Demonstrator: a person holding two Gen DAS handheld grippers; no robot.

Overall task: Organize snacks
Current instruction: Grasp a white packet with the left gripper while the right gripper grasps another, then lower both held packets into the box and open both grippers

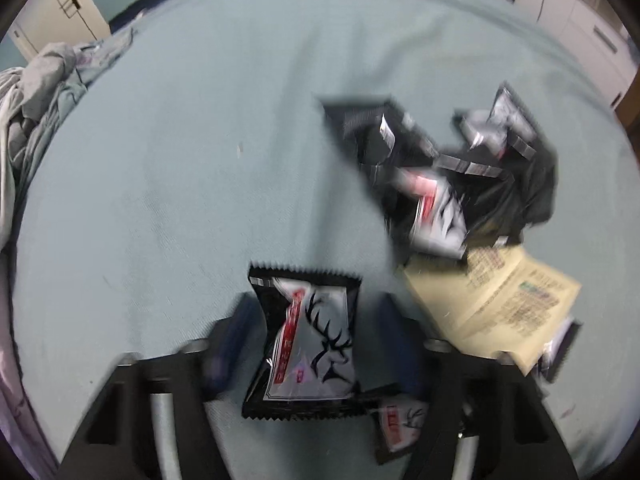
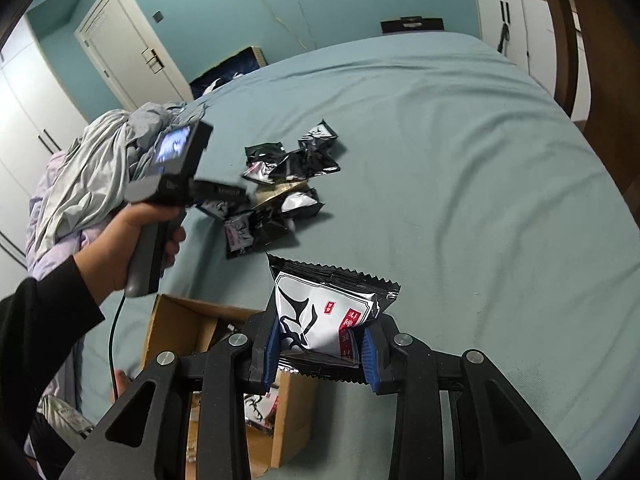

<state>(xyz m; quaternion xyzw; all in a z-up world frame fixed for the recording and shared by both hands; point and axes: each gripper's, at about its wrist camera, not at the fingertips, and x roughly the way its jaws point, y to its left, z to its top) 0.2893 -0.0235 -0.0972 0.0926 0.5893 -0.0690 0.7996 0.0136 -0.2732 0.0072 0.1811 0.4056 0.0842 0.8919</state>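
Observation:
A black and silver snack packet with an antler print lies on the teal bed sheet between the blue fingers of my left gripper. A strip of sheet shows between the packet and the right finger, so the jaws stand open around it. A pile of similar packets lies beyond to the right, also seen as the pile in the right wrist view. My right gripper is shut on another packet, held above the bed beside an open cardboard box.
A beige printed pouch and a small packet lie near the left gripper. Rumpled grey clothes are heaped at the bed's left side. A hand holds the left gripper. The box holds at least one packet.

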